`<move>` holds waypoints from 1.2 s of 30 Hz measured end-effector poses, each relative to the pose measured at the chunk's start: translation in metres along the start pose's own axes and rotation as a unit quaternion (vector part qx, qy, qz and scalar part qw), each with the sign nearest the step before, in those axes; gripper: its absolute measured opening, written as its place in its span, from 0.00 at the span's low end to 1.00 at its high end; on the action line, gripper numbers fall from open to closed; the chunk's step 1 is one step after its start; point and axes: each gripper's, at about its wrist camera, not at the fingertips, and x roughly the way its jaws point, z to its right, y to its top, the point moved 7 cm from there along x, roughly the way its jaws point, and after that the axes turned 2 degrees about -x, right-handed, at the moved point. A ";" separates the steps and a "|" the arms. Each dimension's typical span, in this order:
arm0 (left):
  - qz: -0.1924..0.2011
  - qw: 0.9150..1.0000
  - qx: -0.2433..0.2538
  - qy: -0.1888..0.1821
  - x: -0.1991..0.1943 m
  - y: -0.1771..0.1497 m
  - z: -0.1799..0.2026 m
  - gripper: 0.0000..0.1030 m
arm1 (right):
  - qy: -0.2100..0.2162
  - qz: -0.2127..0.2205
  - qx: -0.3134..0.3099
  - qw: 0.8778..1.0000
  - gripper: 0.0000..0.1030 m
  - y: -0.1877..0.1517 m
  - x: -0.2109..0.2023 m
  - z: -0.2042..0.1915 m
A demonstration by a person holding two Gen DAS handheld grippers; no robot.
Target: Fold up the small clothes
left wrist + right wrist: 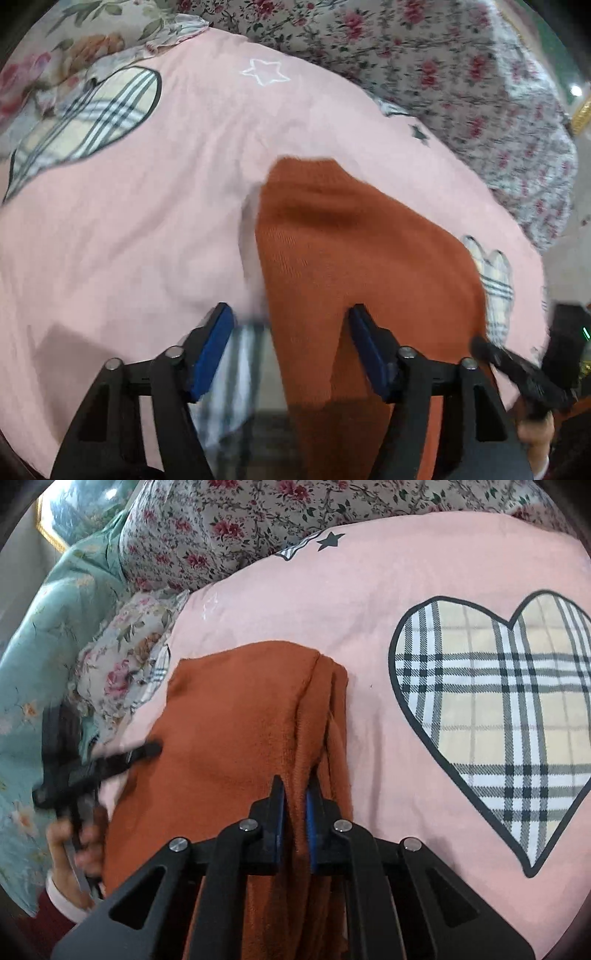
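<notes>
Item: one rust knit garment (236, 716), small, lying on the pink sheet (369, 602) of a bed, its far end toward twelve o'clock in my right view and its near end running under my claws at six. Condition: I judge it part-folded; a long fold or bunched layer runs along its right edge, several thicknesses deep, while the left half lies single and fairly flat. My right claw (294, 790) is pinched narrow on that bunched edge, cloth filling the gap between the blue pads. My left claw (291, 314) stands wide with nothing gripped: its right pad rides over the rust knit, its left pad over bare sheet, and the garment's left edge runs between them. In the right view the left claw shows blurred at nine o'clock, at the garment's left side, with a hand below it. Remaining, by my estimate: bring the free side over, then fold the length; which garment it is, I cannot tell. Surroundings: a plaid heart (491, 716) printed on the sheet at three o'clock of the garment, well clear; a floral pillow (136, 657) touching the garment's far left corner at ten; a rose-print quilt (236, 528) beyond at twelve. Containers: none in view, no basket, drawer or box; nothing stored.
</notes>
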 end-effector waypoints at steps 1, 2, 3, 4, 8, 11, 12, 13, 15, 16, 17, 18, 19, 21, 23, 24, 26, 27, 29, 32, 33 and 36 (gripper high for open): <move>-0.002 1.000 -0.001 0.005 0.002 0.005 0.001 0.60 | -0.004 0.000 -0.003 1.000 0.11 0.000 0.000 0.001; 0.000 1.000 -0.002 0.006 -0.001 0.008 0.004 0.57 | -0.004 0.000 -0.002 1.000 0.12 0.001 -0.001 0.000; 0.004 1.000 0.003 0.002 -0.007 0.007 0.008 0.55 | -0.001 0.000 -0.001 1.000 0.13 0.001 -0.004 -0.001; 0.001 1.000 0.007 0.000 -0.014 0.003 0.010 0.55 | 0.002 0.002 0.002 1.000 0.14 0.001 -0.010 -0.003; 0.030 0.998 0.045 -0.016 -0.059 -0.036 0.027 0.55 | 0.007 0.022 -0.008 1.000 0.19 -0.013 -0.045 -0.011; 0.044 0.996 0.066 -0.036 -0.092 -0.073 0.034 0.57 | 0.016 0.021 -0.008 1.000 0.30 -0.038 -0.066 -0.018; 0.050 0.995 0.077 -0.043 -0.107 -0.093 0.037 0.58 | 0.015 0.019 -0.009 1.000 0.32 -0.050 -0.073 -0.020; 0.053 0.994 0.086 -0.043 -0.116 -0.106 0.038 0.59 | 0.015 0.019 -0.008 1.000 0.34 -0.059 -0.077 -0.022; 0.057 0.992 0.105 -0.033 -0.131 -0.134 0.034 0.62 | 0.019 0.014 -0.006 1.000 0.34 -0.079 -0.083 -0.026; 0.059 0.992 0.112 -0.027 -0.136 -0.146 0.034 0.65 | 0.021 0.008 -0.005 1.000 0.34 -0.091 -0.084 -0.029; 0.059 0.991 0.120 -0.020 -0.141 -0.161 0.033 0.66 | 0.020 0.003 -0.006 1.000 0.34 -0.097 -0.083 -0.031; 0.058 0.990 0.126 -0.017 -0.144 -0.174 0.034 0.67 | 0.015 -0.007 -0.009 1.000 0.34 -0.107 -0.079 -0.031; 0.057 0.990 0.130 -0.018 -0.144 -0.184 0.034 0.69 | 0.010 -0.012 -0.012 1.000 0.34 -0.112 -0.076 -0.032; 0.046 0.988 0.144 -0.013 -0.142 -0.206 0.036 0.70 | 0.004 -0.021 -0.016 1.000 0.28 -0.119 -0.069 -0.033; 0.045 0.985 0.165 0.010 -0.137 -0.217 0.039 0.70 | 0.015 -0.018 -0.018 1.000 0.05 -0.113 -0.069 -0.041; 0.049 0.983 0.175 0.026 -0.134 -0.219 0.040 0.70 | 0.027 -0.011 -0.015 0.999 0.05 -0.105 -0.073 -0.047; 0.064 0.979 0.189 0.046 -0.132 -0.220 0.049 0.70 | 0.053 0.031 -0.013 0.998 0.05 -0.081 -0.096 -0.060; 0.069 0.978 0.193 0.049 -0.131 -0.219 0.051 0.70 | 0.063 0.053 -0.016 0.996 0.05 -0.068 -0.110 -0.067; 0.075 0.974 0.203 0.061 -0.127 -0.219 0.057 0.70 | 0.059 0.079 -0.028 0.995 0.05 -0.053 -0.126 -0.075; 0.075 0.975 0.184 0.098 -0.118 -0.212 0.050 0.59 | 0.046 0.077 -0.039 0.995 0.05 -0.050 -0.124 -0.076; 0.071 0.980 0.154 0.102 -0.116 -0.206 0.041 0.42 | 0.042 0.074 -0.042 0.996 0.05 -0.052 -0.122 -0.075; 0.067 0.994 0.074 0.052 -0.120 -0.199 0.022 0.24 | 0.015 0.067 -0.057 0.996 0.05 -0.062 -0.116 -0.066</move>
